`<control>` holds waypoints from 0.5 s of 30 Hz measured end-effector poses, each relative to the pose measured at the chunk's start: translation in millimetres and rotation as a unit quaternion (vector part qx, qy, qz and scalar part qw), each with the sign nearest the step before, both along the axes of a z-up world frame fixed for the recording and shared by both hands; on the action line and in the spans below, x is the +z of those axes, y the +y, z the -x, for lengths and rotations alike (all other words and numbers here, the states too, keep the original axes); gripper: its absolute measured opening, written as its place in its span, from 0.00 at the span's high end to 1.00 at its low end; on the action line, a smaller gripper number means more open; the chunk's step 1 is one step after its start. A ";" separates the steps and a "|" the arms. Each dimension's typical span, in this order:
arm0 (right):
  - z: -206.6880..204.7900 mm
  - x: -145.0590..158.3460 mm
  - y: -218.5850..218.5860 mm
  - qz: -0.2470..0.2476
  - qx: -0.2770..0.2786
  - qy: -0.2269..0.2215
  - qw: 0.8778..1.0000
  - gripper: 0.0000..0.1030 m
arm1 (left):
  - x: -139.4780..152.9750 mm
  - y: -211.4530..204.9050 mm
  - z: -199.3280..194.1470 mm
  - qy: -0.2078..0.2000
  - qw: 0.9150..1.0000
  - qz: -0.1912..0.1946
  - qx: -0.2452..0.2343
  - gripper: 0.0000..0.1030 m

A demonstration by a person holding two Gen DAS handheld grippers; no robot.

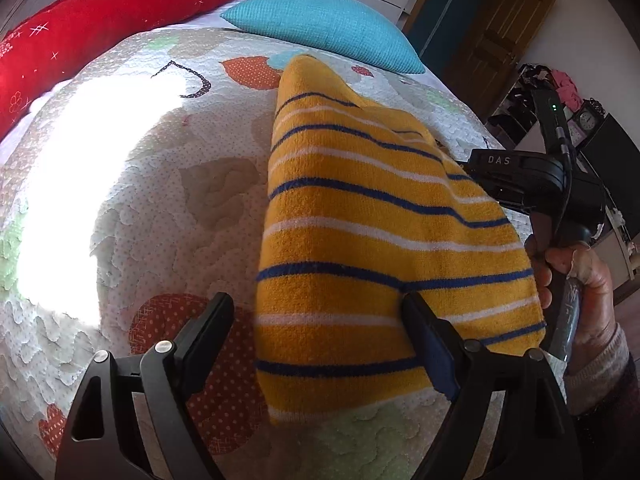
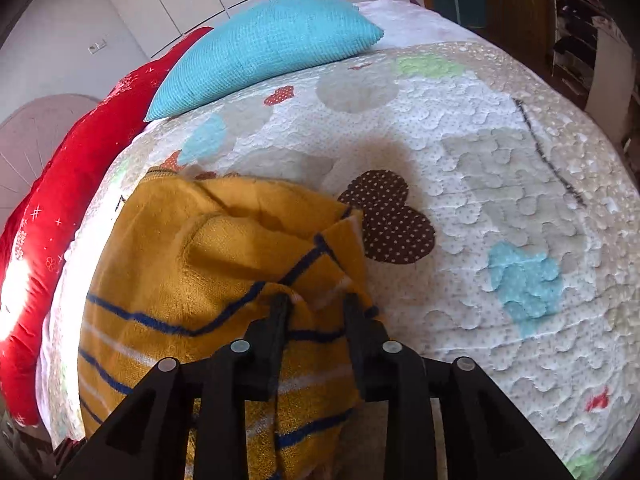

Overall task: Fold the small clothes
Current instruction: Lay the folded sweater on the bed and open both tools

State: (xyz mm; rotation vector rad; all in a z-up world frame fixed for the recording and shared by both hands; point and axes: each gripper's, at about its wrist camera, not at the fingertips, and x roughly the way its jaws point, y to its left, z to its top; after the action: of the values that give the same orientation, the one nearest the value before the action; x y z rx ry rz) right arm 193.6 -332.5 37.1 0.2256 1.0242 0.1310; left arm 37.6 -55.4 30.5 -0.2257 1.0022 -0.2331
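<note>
A small yellow garment (image 1: 372,216) with blue and white stripes lies folded on the quilted bedspread (image 1: 152,184). My left gripper (image 1: 316,312) is open over its near left edge; the right finger (image 1: 424,336) rests on the fabric, the left finger (image 1: 208,328) is over bare quilt. In the right wrist view my right gripper (image 2: 316,304) is nearly closed, pinching a bunched fold of the garment (image 2: 192,264). The right gripper's body (image 1: 532,184) and the hand holding it show at the garment's right side.
A turquoise cushion (image 1: 328,28) and a red cushion (image 1: 88,32) lie at the head of the bed. A bright sun patch (image 1: 80,184) falls on the quilt at left. Shelves with clutter (image 1: 560,100) and a wooden door (image 1: 496,40) stand beyond the bed's right edge.
</note>
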 end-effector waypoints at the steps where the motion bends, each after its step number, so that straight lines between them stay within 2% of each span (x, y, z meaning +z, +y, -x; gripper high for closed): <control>1: 8.3 9.3 0.3 0.025 -0.005 -0.013 1.000 0.60 | 2.9 2.6 4.2 0.000 1.000 0.000 -0.001 0.17; 3: 30.0 30.7 2.3 0.046 -0.002 -0.046 0.998 0.60 | 9.1 8.1 14.6 -0.002 1.000 0.004 -0.004 0.18; 6: 66.2 57.1 11.4 0.018 0.028 -0.079 0.996 0.60 | 16.6 14.2 32.3 -0.016 1.000 -0.007 -0.002 0.18; 8: 90.5 64.6 21.2 -0.006 0.052 -0.096 0.994 0.60 | 19.9 17.8 42.4 -0.020 1.000 -0.019 0.007 0.18; 11: 119.5 53.6 42.6 -0.005 0.079 -0.105 0.991 0.60 | 26.1 23.8 58.1 -0.023 0.999 -0.022 0.021 0.18; 13: 131.3 32.2 53.0 0.021 0.085 -0.085 0.993 0.59 | 32.1 27.6 69.3 -0.031 0.999 -0.025 0.030 0.18; 15: 141.1 10.8 49.0 0.024 0.069 -0.060 0.995 0.58 | 37.8 30.7 79.7 -0.039 0.998 -0.035 0.037 0.18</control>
State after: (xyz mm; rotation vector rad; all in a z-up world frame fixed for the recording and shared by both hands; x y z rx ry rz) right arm 52.5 -283.6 47.9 0.1008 0.9224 0.2425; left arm -42.1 -24.7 68.4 -0.1877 0.9205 -0.1371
